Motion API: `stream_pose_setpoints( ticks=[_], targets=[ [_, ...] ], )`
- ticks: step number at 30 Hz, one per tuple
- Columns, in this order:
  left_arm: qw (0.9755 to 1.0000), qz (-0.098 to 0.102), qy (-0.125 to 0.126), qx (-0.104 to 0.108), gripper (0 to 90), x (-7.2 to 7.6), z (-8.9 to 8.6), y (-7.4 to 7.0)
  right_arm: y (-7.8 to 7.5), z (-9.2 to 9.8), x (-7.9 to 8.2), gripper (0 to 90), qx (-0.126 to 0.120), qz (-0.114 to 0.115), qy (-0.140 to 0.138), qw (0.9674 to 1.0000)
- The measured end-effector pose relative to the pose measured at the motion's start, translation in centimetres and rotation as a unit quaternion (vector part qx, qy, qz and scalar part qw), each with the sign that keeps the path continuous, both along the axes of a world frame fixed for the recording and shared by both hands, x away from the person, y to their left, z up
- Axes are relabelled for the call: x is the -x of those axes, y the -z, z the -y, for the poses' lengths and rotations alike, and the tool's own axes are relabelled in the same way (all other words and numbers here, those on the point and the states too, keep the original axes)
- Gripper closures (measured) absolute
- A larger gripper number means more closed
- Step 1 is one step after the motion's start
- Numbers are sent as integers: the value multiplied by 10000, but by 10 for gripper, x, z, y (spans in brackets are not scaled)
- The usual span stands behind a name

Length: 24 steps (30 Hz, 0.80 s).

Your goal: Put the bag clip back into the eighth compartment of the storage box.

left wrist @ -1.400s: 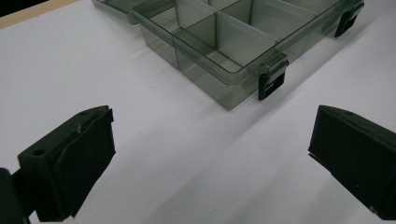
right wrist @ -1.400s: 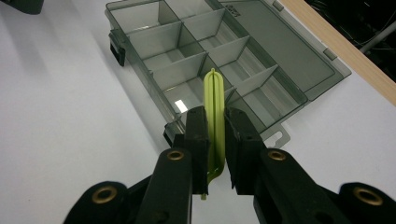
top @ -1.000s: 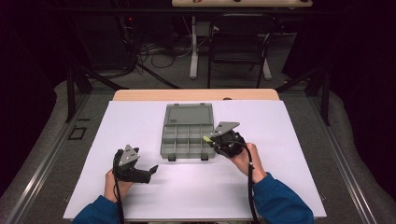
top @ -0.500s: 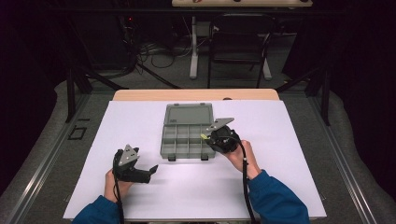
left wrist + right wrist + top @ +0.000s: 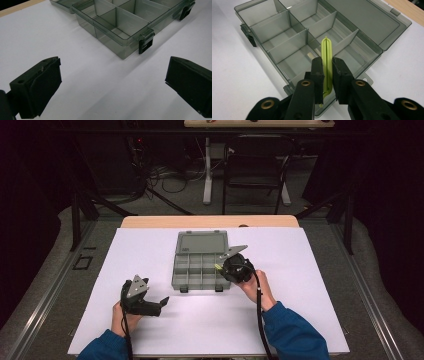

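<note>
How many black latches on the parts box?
2, both on the front wall of the box: left latch and right latch. None looks hidden.

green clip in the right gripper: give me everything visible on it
The green clip is a slim, yellow-green strip that looks like plastic, doubled on itself with a rounded far tip and a thin slit down its middle. The right gripper is shut on it, pads pressing both flat sides, edge up. It points out over the open grey compartment box, above the dividers; whether it touches them can't be told.
</note>
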<state>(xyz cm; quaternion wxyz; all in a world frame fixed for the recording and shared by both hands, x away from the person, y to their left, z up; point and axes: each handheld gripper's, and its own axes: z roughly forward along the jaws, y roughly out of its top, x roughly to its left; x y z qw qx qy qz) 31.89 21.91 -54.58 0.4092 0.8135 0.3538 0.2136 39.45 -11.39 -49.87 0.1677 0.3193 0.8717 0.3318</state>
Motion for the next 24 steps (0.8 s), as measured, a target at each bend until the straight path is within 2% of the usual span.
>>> stream_pose_setpoints(
  ticks=[9,11,12,13,15,17,18,19,20,22,24],
  targets=[
    [10000,5,-1,4,1,0,0,0,8,-2,-4,795,37,-110,77,9999],
    [10000,7,1,-1,1,0,0,0,7,-1,-4,789,184,-208,101,9996],
    [10000,9,1,0,1,0,0,0,9,-1,-4,788,46,-130,132,9998],
    [10000,9,2,0,2,0,0,0,10,-1,-4,784,62,-140,134,9998],
    [10000,5,5,2,1,0,0,0,8,0,-4,758,159,-222,141,9995],
    [10000,11,12,-3,1,0,0,0,10,1,-5,724,-8,-110,164,9998],
    [10000,11,11,-5,1,0,0,0,10,1,-5,724,-8,-110,164,9998],
    [10000,10,4,0,1,0,0,0,8,2,-5,706,105,-218,177,9996],
    [10000,9,7,-1,2,0,0,0,7,2,-5,682,157,-233,173,9995],
    [10000,12,6,0,1,0,0,0,9,2,-5,620,-21,-96,212,9997],
    [10000,16,19,-12,2,0,0,0,8,4,-5,535,-9,-126,227,9997]
  ],
)
